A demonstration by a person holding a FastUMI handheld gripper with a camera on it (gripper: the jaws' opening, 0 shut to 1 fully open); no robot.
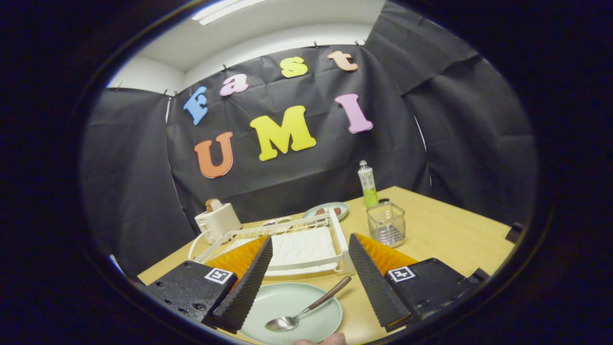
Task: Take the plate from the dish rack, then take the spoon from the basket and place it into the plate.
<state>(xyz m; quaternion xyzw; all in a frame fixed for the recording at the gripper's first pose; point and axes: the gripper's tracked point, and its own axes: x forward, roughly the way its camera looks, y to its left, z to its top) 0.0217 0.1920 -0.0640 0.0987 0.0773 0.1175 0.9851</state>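
Hand-held gripper (306,254) hangs wide open, holding nothing; spoon (306,306) lies in the plate (287,311) by the surface's near edge, dish rack (297,244) just beyond.

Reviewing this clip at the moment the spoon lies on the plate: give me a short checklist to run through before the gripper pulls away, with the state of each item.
1. Spoon bowl rests inside the plate: ok.
2. Spoon handle sticks out over the plate rim toward the dish rack: cannot tell if stable.
3. Plate lies flat on the table, out of the rack: ok.
4. Gripper fingers spread, touching neither spoon nor plate: ok.
5. Basket upright beside the rack: ok.
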